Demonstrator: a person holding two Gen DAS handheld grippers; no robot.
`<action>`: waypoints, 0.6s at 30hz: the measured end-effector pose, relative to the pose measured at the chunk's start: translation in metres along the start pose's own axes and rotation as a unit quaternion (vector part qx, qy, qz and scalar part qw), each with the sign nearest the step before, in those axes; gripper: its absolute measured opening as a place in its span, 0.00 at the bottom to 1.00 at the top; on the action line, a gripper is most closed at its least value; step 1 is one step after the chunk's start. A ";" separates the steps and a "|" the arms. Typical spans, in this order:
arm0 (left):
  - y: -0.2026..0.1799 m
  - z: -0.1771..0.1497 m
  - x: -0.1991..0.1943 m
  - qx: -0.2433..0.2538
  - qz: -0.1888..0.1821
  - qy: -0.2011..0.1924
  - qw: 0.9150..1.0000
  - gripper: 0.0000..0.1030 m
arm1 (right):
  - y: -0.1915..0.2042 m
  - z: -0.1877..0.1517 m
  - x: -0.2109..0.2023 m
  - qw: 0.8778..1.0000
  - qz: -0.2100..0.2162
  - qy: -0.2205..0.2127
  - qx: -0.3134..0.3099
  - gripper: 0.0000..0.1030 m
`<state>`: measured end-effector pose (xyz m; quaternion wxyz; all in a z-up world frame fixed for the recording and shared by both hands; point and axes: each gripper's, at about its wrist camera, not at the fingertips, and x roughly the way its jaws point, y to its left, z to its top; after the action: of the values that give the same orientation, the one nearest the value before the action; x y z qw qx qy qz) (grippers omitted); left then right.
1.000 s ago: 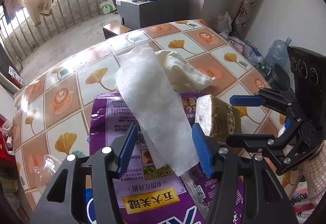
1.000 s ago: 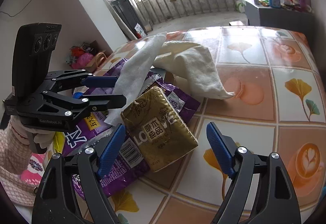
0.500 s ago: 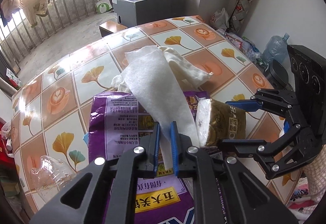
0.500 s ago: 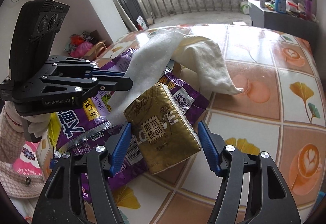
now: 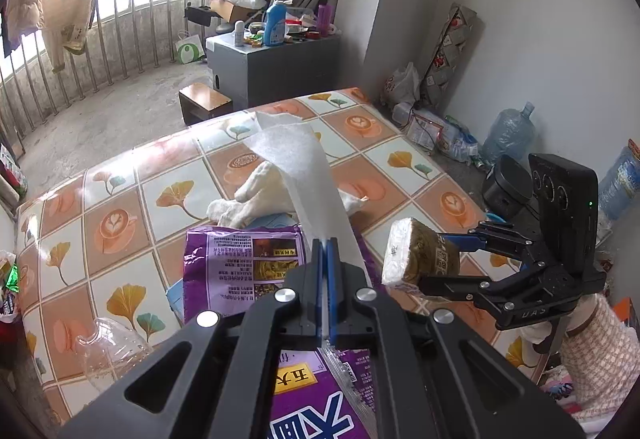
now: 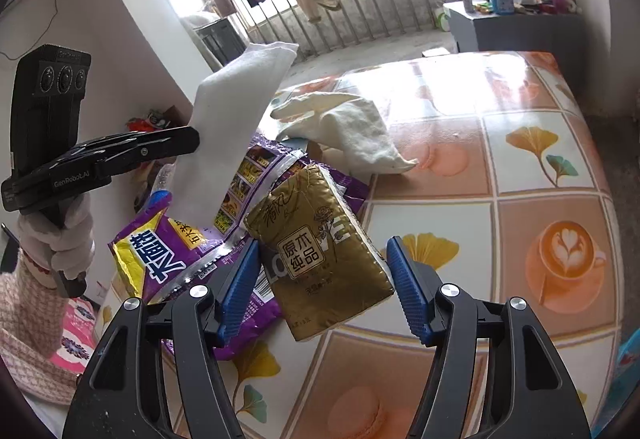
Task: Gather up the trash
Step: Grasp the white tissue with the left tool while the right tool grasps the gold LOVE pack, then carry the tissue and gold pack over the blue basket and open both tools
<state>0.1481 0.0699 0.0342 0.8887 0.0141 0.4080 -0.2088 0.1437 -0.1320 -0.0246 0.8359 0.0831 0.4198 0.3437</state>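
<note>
Hidden/cut off: lower half of purple snack bag point(image 5: 244, 263) blocked by left gripper point(image 5: 325, 251) body in left wrist view; text on it only partly legible. Blue item under the bag's left edge, too little showing to identify. Clear plastic bottle point(image 5: 108, 351) on the tablecloth left of the bag, cut by the gripper frame. Far side of gold tissue pack point(image 6: 320, 251) not visible in right wrist view.

Left gripper: jaws pinched shut on white tissue sheet point(image 5: 304, 175), lower end clamped, rest standing up and leaning away over the bag. Right gripper point(image 6: 320, 279): blue pads against both sides of the gold tissue pack, gripping it, pack tilted and lifted off the bag, just right of the bag in left wrist view point(image 5: 420, 259).

View differences: left wrist view alone shows the bottle, the white end face of the pack, a water jug point(image 5: 508, 135) on the floor by the wall. Right wrist view alone shows the pack's printed gold front, the bag's yellow-and-purple front point(image 6: 168, 251), the gloved left hand point(image 6: 60, 235) holding the gripper handle.

Counts: 2 grippers, 1 tissue sheet, 1 gold pack, 1 purple bag, 1 cream cloth point(image 6: 352, 127) lying crumpled beyond the bag on the tiled-pattern tablecloth point(image 6: 520, 167), 1 clear bottle.
</note>
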 end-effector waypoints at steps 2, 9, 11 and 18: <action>-0.005 0.003 -0.009 0.003 -0.005 -0.011 1.000 0.02 | -0.002 -0.002 -0.011 1.000 -0.005 -0.013 0.012 0.59; -0.031 0.011 -0.027 0.014 -0.037 -0.037 0.999 0.02 | -0.012 -0.013 -0.060 0.995 -0.021 -0.076 0.058 0.59; -0.041 0.014 -0.027 0.018 -0.049 -0.042 0.998 0.02 | -0.020 -0.017 -0.076 0.992 -0.034 -0.095 0.074 0.59; -0.097 0.030 -0.010 0.045 -0.106 -0.039 0.993 0.02 | -0.061 -0.045 -0.138 0.970 -0.089 -0.163 0.158 0.59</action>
<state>0.1262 -0.0212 0.0756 0.8752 0.0027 0.3621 -0.3209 0.0833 -0.2738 0.0096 0.8965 0.2311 0.3328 0.1792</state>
